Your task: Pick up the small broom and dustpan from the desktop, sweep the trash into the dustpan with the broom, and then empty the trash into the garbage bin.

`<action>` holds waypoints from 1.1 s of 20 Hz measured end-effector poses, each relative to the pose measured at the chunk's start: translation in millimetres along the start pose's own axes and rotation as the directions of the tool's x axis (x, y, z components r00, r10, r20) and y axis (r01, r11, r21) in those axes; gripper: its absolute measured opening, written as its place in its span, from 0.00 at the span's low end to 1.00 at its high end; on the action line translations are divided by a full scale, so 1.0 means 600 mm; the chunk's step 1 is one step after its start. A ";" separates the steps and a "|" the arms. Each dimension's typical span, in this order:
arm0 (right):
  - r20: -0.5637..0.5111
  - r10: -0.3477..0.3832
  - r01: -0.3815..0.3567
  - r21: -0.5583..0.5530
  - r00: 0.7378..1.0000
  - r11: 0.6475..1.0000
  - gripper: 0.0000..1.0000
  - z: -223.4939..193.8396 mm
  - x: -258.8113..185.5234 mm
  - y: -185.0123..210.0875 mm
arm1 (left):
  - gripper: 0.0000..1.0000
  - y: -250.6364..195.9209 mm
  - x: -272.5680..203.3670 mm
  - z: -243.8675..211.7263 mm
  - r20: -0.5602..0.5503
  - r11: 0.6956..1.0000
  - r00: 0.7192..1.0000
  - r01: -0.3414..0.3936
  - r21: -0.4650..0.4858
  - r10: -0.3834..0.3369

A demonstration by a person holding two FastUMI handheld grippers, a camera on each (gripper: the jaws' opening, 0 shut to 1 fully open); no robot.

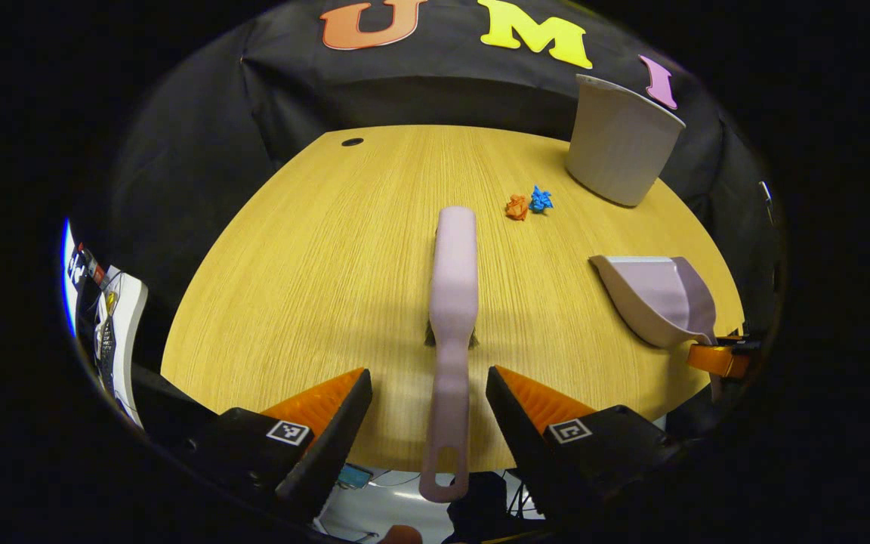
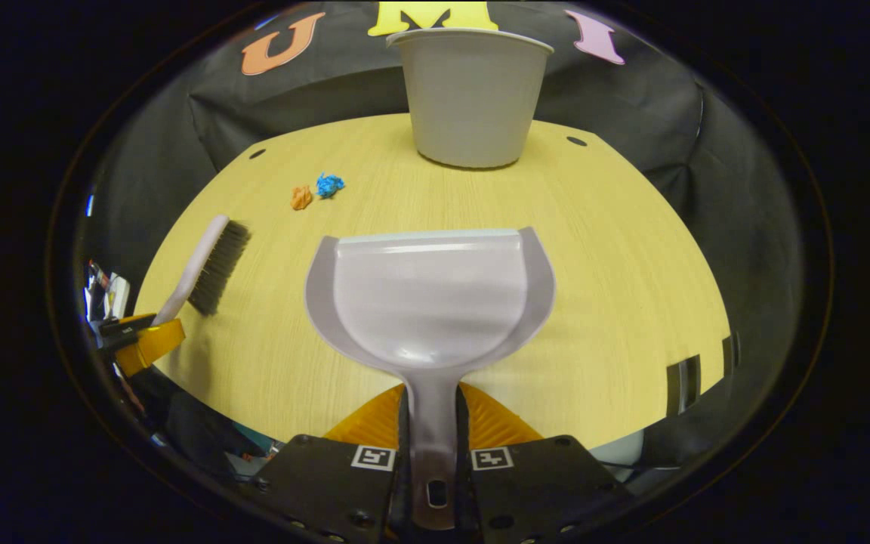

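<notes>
A pale pink broom (image 1: 455, 279) lies on the wooden table (image 1: 314, 257), bristles down, its handle pointing back between the fingers of my left gripper (image 1: 429, 372). That gripper stands open, with a gap on each side of the handle. The lilac dustpan (image 2: 427, 295) rests flat on the table, and my right gripper (image 2: 433, 393) is shut on its handle. An orange paper ball (image 1: 516, 207) and a blue paper ball (image 1: 541, 199) lie side by side beyond the broom. The grey garbage bin (image 2: 471, 94) stands upright at the far edge, straight ahead of the dustpan.
The tabletop has a small round hole at each far corner (image 1: 352, 141) (image 2: 576, 140). The near table edge runs just in front of both grippers. Some equipment (image 1: 114, 332) sits below the table on the left. Black cloth walls close off the back.
</notes>
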State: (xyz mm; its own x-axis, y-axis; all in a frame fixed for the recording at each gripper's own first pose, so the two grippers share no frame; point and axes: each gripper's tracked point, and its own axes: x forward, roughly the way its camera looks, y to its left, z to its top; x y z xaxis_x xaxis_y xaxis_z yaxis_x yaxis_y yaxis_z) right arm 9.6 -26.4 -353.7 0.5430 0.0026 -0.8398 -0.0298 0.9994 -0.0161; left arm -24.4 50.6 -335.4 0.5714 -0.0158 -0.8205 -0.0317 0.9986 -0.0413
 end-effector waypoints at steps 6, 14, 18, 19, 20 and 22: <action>-0.006 0.005 -0.005 0.004 1.000 1.000 0.22 0.001 0.001 0.000 | 0.78 -0.003 0.027 -0.010 -0.072 1.000 0.997 0.008 -0.009 -0.009; -0.012 0.015 -0.015 -0.035 1.000 0.999 0.22 0.004 0.004 -0.006 | 0.39 -0.004 0.042 -0.019 -0.138 1.000 0.990 0.021 -0.022 -0.024; -0.021 0.039 -0.040 -0.043 0.999 0.998 0.14 0.011 0.004 -0.010 | 0.30 -0.009 0.046 -0.008 -0.143 0.999 0.989 0.028 -0.034 -0.033; -0.021 0.044 -0.045 -0.044 0.999 0.998 0.13 0.013 0.005 -0.012 | 0.30 -0.006 0.046 -0.003 -0.139 0.999 0.990 0.025 -0.030 -0.029; -0.020 0.047 -0.048 -0.051 0.999 0.998 0.13 0.016 0.005 -0.013 | 0.29 -0.002 0.044 0.004 -0.131 0.999 0.991 0.023 -0.027 -0.027; -0.016 0.057 -0.058 -0.069 0.998 0.996 0.13 0.020 0.001 -0.016 | 0.29 0.006 0.042 0.027 -0.106 0.999 0.994 0.019 -0.028 -0.022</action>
State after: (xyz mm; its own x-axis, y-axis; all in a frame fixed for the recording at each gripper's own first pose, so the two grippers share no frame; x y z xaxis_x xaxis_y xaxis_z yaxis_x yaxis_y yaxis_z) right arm 20.4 -35.7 -347.5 0.5266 0.0592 -0.8480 -0.1194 0.9928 -0.0049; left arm 3.0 54.5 -346.8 0.4818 -0.0428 -0.8753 -0.0442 0.9963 -0.0731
